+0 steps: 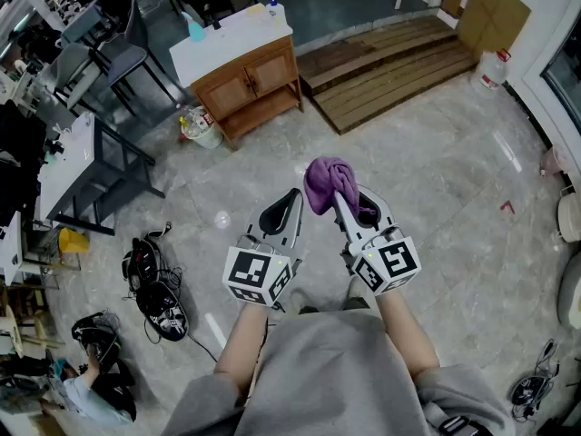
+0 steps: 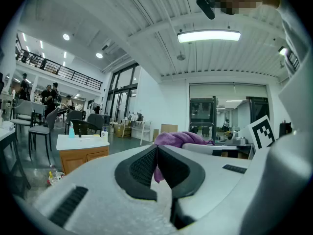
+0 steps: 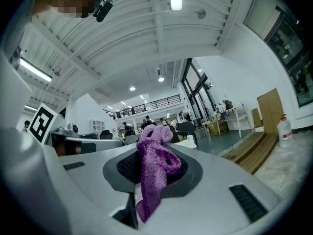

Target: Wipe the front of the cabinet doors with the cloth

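A purple cloth [image 1: 329, 185] is bunched between the jaws of my right gripper [image 1: 349, 202], which is shut on it; in the right gripper view the purple cloth [image 3: 154, 168] hangs down over the dark pads. My left gripper [image 1: 283, 209] is shut with nothing in it, its pads [image 2: 146, 166] pressed together. The purple cloth [image 2: 181, 139] shows beyond them in the left gripper view. The wooden cabinet [image 1: 250, 84] with two doors and a white top stands far ahead on the floor. From the left gripper view, the cabinet [image 2: 82, 155] is seen at the left.
A wooden platform [image 1: 395, 66] lies right of the cabinet. A small bin [image 1: 201, 127] sits at the cabinet's left. Desks and chairs [image 1: 86, 157] line the left side. Shoes and cables [image 1: 154, 289] lie on the floor at lower left. A jug [image 1: 495, 67] stands at right.
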The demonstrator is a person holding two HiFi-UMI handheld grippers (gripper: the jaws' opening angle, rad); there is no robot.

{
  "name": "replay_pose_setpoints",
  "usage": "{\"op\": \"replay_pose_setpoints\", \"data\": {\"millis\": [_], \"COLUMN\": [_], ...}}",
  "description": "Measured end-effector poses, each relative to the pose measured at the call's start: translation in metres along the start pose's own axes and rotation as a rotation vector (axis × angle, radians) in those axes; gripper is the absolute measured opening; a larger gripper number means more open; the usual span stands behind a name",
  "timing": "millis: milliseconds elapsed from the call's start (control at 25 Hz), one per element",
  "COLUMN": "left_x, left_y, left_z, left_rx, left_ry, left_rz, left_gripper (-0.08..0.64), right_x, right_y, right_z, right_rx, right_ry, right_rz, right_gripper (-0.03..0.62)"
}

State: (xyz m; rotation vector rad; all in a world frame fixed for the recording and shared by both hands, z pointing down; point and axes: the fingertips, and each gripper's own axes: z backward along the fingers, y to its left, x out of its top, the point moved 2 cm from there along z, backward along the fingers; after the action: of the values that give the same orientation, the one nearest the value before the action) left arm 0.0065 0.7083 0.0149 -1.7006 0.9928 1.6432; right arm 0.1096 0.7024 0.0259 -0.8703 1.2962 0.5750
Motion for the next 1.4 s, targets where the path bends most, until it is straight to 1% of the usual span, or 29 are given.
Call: {"op": "replay_pose_setpoints", "data": {"millis": [280, 400, 560, 720, 880, 1080, 1400], "left_x": [-0.006, -0.01, -0.015, -0.019, -0.023, -0.027, -0.024], "left_y": [0.033, 0.047, 0.063, 0.072, 0.081, 0.091, 0.129], "left_z": [0.04, 0.052, 0.068, 0.076, 0.073, 0.057, 0.022], "left_rx": [-0.004, -0.009, -0.017, -0.026, -0.031, -0.038, -0.001], "left_ry": [0.006, 0.014, 0.022, 0.028, 0.034, 0.046, 0.061], "left_rz": [0.006, 0.011, 0.024, 0.031, 0.047, 0.06, 0.059], "left_gripper": [0.011, 0.011, 0.011, 0.011, 0.011, 0.011, 0.011], "right_x": [-0.015, -0.022, -0.03, -0.034, -0.04, -0.041, -0.041], "right_y": [0.049, 0.065, 0.082, 0.091, 0.091, 0.076, 0.05], "right_z": [-0.017, -0.024, -0.029, -0.03, -0.037, -0.052, -0.099], "right_rx": [-0.004, -0.004, -0.021, -0.037, -0.046, -0.058, -0.036], "right_ry": [0.007, 0.008, 0.011, 0.013, 0.028, 0.036, 0.033], "right_rz": [0.014, 0.003, -0.003, -0.004, -0.001, -0.012, -0.038], "right_gripper": [0.069, 0.069, 0.069, 0.069, 0.07, 0.07, 0.07]}}
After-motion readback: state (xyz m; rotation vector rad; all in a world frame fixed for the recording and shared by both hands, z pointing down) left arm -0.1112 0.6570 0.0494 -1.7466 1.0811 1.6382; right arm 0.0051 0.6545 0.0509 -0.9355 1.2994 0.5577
